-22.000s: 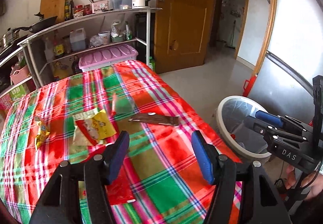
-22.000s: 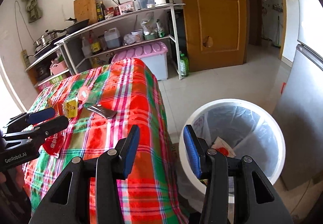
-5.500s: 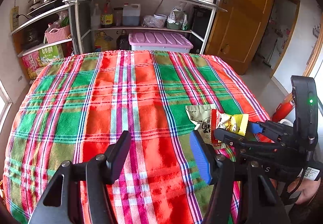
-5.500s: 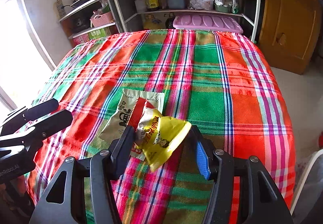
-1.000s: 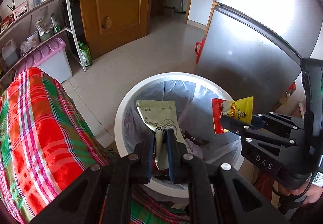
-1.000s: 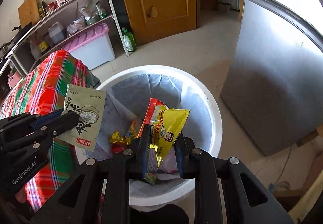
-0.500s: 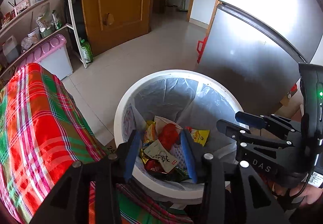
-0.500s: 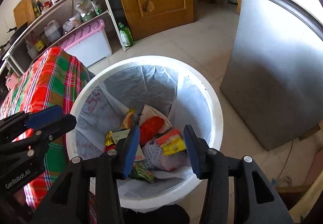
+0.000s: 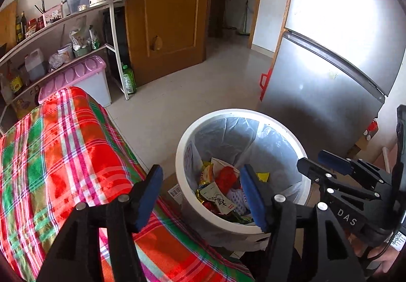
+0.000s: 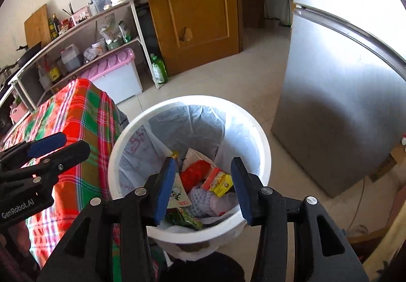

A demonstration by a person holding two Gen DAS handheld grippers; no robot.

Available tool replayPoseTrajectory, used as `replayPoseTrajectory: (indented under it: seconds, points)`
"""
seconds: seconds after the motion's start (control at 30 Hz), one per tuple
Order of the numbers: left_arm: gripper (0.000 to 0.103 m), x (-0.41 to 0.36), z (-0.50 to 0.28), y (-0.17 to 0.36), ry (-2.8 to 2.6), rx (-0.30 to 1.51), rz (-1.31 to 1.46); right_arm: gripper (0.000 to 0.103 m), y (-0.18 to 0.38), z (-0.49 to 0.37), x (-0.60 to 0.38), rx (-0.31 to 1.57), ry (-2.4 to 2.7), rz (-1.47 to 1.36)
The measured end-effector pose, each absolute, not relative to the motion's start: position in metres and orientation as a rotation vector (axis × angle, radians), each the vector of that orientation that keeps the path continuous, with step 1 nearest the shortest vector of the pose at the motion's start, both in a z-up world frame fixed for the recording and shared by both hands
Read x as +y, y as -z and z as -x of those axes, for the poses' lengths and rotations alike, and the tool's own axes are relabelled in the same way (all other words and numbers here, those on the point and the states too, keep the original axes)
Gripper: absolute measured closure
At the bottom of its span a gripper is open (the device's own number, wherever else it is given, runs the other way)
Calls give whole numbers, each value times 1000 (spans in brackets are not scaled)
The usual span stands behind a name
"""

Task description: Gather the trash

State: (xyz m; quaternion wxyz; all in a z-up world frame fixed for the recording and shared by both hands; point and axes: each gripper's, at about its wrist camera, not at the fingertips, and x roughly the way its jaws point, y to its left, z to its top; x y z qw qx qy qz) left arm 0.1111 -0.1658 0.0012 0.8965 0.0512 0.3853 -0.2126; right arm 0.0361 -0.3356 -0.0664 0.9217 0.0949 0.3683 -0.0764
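**Both tongs empty over the bin**

Where the left wrist view looks down, the left tongs (image 9: pixel 201 192) are opening with nothing between their blue pads, above the round white plastic bin with a grey liner (image 9: pixel 264 118). Crumpled snack wrappers (image 9: pixel 223 193) lie inside; their print is unreadable. The right tongs (image 9: pixel 310 164) read "DAS". The red-and-green plaid-covered counter (image 9: pixel 58 155) ends just beside the bin.

In the right wrist view, the right tongs stand apart, empty, over the bin; the left ones read "GenRobot.AI". Open tiled floor (image 10: pixel 228 79) lies beyond.

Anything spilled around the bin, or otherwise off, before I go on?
No spill visible: the wrappers lie inside the white bin. One oddity: the wooden door has a ragged hole in its panel.
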Motion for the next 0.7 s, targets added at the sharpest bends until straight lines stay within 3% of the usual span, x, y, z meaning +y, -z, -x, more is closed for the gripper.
replayPoseTrajectory:
  seconds: [0.7]
  points:
    - [28,-116,-56,-12,300,691,-89,57,47,34,-292,627,226,-137]
